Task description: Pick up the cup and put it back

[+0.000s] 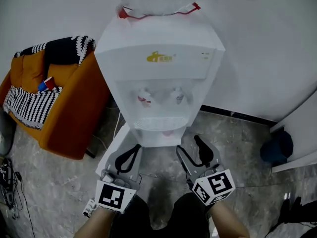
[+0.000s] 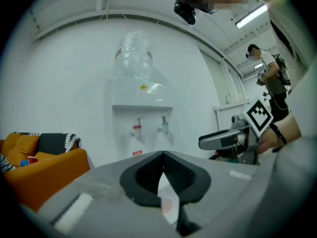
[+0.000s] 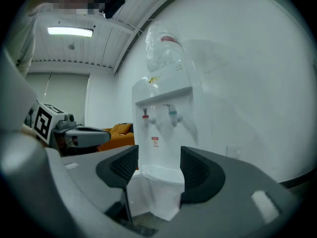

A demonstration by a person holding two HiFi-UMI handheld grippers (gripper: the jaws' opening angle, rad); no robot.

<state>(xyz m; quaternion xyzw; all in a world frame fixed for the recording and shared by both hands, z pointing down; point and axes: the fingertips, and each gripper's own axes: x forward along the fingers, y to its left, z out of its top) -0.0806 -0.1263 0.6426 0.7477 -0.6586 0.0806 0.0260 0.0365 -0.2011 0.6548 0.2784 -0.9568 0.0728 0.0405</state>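
Right gripper (image 3: 159, 163): its jaws are standing well apart and holding nothing; only the water dispenser (image 3: 161, 128) is showing beyond the gap.
Left gripper (image 2: 163, 155): its pads are meeting at the tips and gripping nothing.
Cup: none is showing plainly. A small red and blue thing (image 1: 46, 85) is lying on the orange sofa (image 1: 69, 108), well off to the left. It may be the cup, but it is too small to tell.
Sofa: it is standing just left of the dispenser, with a black and white throw (image 1: 29, 105) lying over its seat.
Dispenser: it is facing both grippers, its drip tray (image 1: 157, 125) sitting under the taps.
Step in hand: I am judging this as the approach, with nothing picked up yet.
Doing it well: the person should be locating the cup first. Then they should be bringing the open right gripper in level so its jaws straddle the cup's wall, and closing gently so it does not crush.
Bystander: another person (image 2: 270, 78) is standing at the far right.
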